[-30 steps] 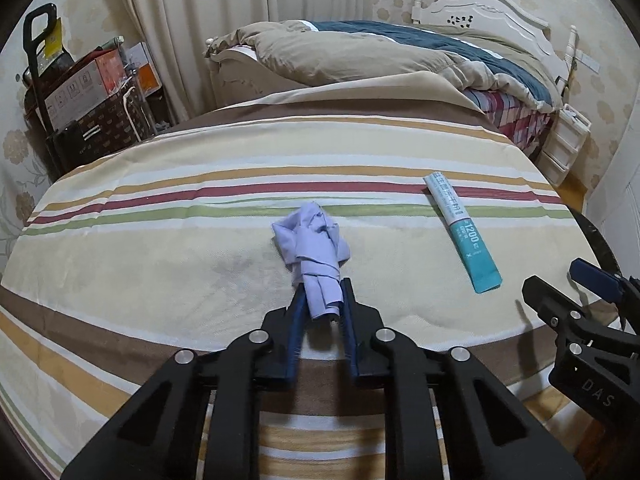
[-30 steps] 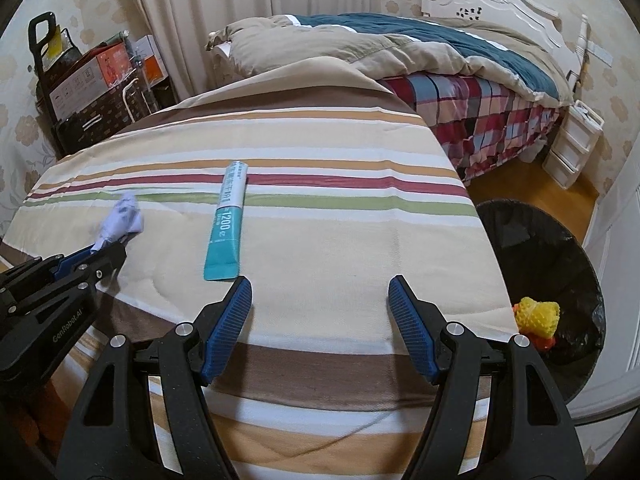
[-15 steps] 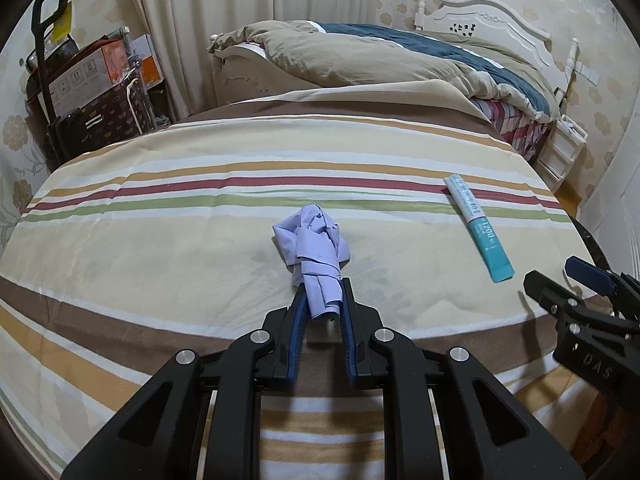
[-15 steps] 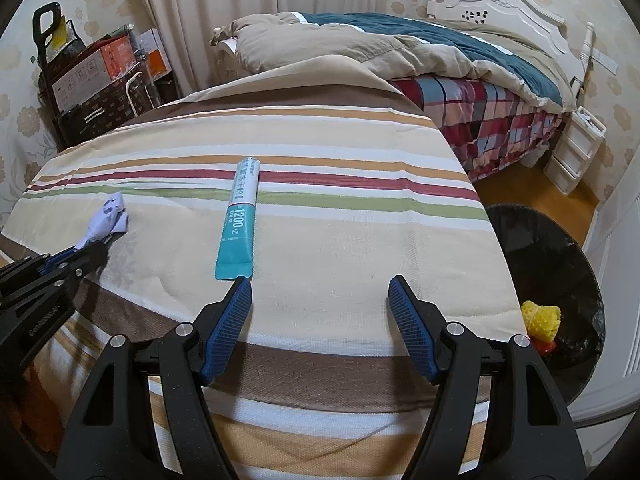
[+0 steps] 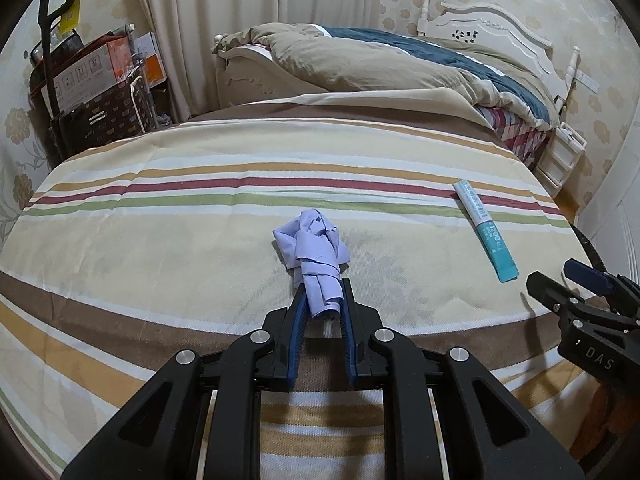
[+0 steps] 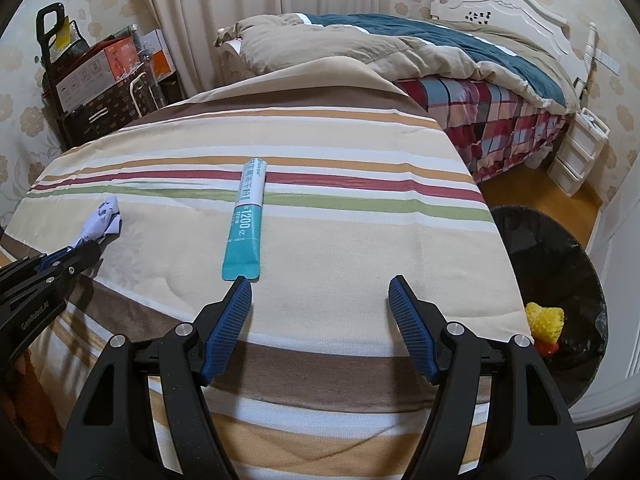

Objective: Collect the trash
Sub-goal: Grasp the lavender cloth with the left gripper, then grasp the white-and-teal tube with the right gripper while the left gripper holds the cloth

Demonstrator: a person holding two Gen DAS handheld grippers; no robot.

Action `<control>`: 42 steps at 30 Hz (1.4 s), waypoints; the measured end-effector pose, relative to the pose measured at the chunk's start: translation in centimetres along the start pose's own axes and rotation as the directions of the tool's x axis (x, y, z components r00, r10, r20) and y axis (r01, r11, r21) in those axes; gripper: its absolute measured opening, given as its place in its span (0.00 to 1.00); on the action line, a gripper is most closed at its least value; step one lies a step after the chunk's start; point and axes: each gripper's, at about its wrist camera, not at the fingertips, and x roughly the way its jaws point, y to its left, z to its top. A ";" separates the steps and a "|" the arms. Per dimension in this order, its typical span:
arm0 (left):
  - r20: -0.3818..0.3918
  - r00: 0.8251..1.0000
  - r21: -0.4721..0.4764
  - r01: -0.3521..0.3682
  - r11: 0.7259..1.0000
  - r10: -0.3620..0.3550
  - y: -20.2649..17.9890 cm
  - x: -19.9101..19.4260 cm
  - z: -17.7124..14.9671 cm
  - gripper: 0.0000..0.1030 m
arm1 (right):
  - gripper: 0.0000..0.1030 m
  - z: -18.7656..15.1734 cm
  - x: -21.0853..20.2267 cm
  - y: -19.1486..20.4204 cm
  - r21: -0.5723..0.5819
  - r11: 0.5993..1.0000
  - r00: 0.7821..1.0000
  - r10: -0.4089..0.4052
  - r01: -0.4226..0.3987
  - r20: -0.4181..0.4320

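We have our left gripper (image 5: pixel 323 296) squeezed tight on the crumpled purple paper (image 5: pixel 314 248), and the jaws pinch its near end while the rest of it sits on the striped bed cover (image 5: pixel 160 240), close to the near edge. In the last second the paper has not gone anywhere; it stays held in the same spot. What has changed is our right gripper (image 6: pixel 320 292). It has crept closer to the teal tube (image 6: pixel 245 224), so now its left jaw tip is just beside the tube's near end. The jaws are spread wide and hold nothing. We think this means the right side is getting ready to pick up the tube next, while the left side has its piece of trash ready to carry away. The tube lies flat near the middle of the bed cover, pointing away from us across the stripes. The black trash bin (image 6: pixel 576 248) stands on the floor past the right edge of the bed. Inside it we see a yellow bumpy thing (image 6: pixel 545 317) with something red under it. Both the paper and the tube are not in the bin yet, so we think the job is only partly done.
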 end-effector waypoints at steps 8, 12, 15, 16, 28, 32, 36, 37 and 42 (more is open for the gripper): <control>0.008 1.000 -0.018 0.006 1.000 -0.006 0.9 -0.3 0.0 0.17 | 0.67 0.4 0.4 1.7 -0.037 0.999 1.000 0.014 -0.014 -0.002; 0.010 1.000 -0.024 0.011 1.000 -0.010 1.1 -0.4 0.0 0.17 | 0.68 0.6 0.7 2.4 -0.051 0.998 1.000 0.020 -0.021 -0.004; 0.010 1.000 -0.025 0.010 1.000 -0.009 1.2 -0.4 -0.1 0.17 | 0.68 0.9 0.9 2.7 -0.052 0.998 1.000 0.026 -0.026 -0.005; 0.009 1.000 -0.025 0.008 1.000 -0.008 1.2 -0.4 -0.1 0.17 | 0.68 1.0 1.1 2.9 -0.053 0.998 1.000 0.028 -0.028 -0.008; -0.010 1.000 -0.056 0.027 0.998 -0.028 1.8 0.1 0.0 0.17 | 0.62 2.1 2.6 4.3 -0.085 0.996 0.999 0.014 -0.017 -0.033; -0.008 1.000 -0.051 0.025 0.998 -0.026 1.7 0.1 -0.1 0.18 | 0.47 2.1 2.4 4.4 -0.091 0.996 1.000 0.016 -0.018 -0.024; -0.004 1.000 -0.046 0.026 0.999 -0.026 1.7 -0.1 -0.1 0.27 | 0.31 2.1 2.3 4.4 -0.092 0.996 1.000 0.019 -0.021 -0.019; -0.002 1.000 -0.046 0.026 0.999 -0.026 1.7 -0.2 -0.1 0.32 | 0.29 2.0 2.3 4.4 -0.091 0.996 1.000 0.019 -0.021 -0.018; 0.001 1.000 -0.040 0.020 0.999 -0.020 1.5 -0.2 0.0 0.41 | 0.22 2.1 2.3 4.2 -0.086 0.996 1.000 0.024 -0.026 -0.017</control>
